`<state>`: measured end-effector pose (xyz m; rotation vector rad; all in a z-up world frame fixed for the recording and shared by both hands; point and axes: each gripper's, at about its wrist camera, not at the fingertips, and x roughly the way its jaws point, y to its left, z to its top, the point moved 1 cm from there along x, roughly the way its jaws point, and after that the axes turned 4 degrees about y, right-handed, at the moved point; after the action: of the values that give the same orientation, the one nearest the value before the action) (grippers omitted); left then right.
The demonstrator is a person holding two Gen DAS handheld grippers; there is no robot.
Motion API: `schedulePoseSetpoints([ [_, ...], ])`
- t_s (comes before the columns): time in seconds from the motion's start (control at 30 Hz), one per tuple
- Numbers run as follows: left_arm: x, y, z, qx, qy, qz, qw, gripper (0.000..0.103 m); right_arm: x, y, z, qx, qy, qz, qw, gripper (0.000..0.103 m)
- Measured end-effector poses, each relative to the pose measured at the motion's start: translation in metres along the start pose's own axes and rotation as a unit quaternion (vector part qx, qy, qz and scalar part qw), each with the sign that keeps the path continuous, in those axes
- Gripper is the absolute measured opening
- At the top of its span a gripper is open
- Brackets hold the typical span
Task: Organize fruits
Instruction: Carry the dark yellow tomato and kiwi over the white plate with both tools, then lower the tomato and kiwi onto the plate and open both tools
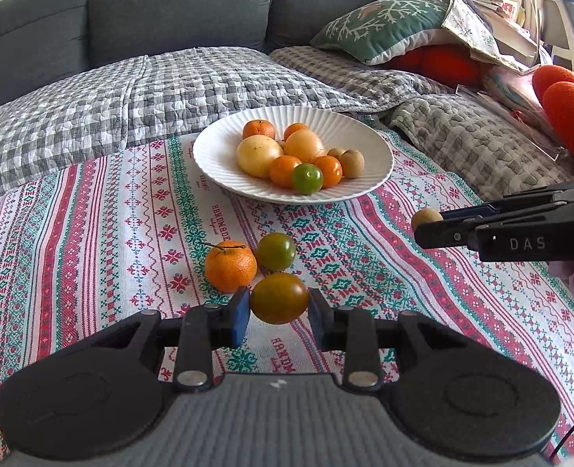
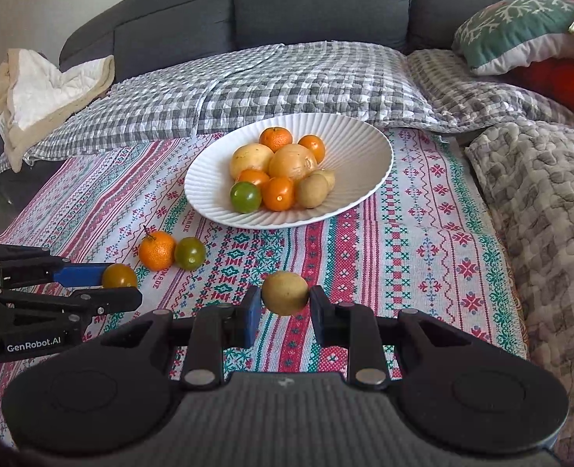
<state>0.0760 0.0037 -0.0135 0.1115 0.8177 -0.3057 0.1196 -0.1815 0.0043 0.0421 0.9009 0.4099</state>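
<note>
A white ribbed plate [image 1: 217,155] [image 2: 357,144] holds several fruits: oranges, yellow round fruits, brown kiwis and a green tomato [image 1: 307,178] [image 2: 245,197]. My left gripper [image 1: 278,309] [image 2: 121,286] is shut on a brownish-green tomato [image 1: 279,298] [image 2: 119,275] just above the cloth. My right gripper [image 2: 285,305] [image 1: 429,225] is shut on a small brown kiwi [image 2: 285,292] [image 1: 426,217], right of the loose fruits. A mandarin with a stem [image 1: 230,265] [image 2: 156,250] and a green tomato [image 1: 275,251] [image 2: 189,253] lie on the cloth.
A patterned red, green and white tablecloth [image 1: 92,233] [image 2: 423,233] covers the surface. Checked grey quilts [image 1: 131,89] and a grey sofa [image 1: 170,7] lie behind. A green snowflake pillow [image 1: 376,23] and orange cushions [image 1: 567,109] are at the right. A beige blanket [image 2: 46,89] lies left.
</note>
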Motion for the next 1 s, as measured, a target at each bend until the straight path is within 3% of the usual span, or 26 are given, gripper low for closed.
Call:
schedulePoseSetpoints([
  [0.4,0.012,-0.011,0.039,-0.028,-0.033,0.006,0.9990,0.022,-0.007,-0.025,0.015,0.066,-0.044,0.015,0.997,0.024],
  [0.63,0.030,0.003,0.071,-0.006,-0.058,0.009,0.9983,0.023,0.005,-0.024,0.031,0.089,-0.064,0.030,0.993,0.024],
  [1.0,0.071,0.019,0.084,0.024,-0.035,0.022,0.9989,0.023,0.033,-0.004,0.041,0.081,-0.059,0.030,0.995,0.024],
])
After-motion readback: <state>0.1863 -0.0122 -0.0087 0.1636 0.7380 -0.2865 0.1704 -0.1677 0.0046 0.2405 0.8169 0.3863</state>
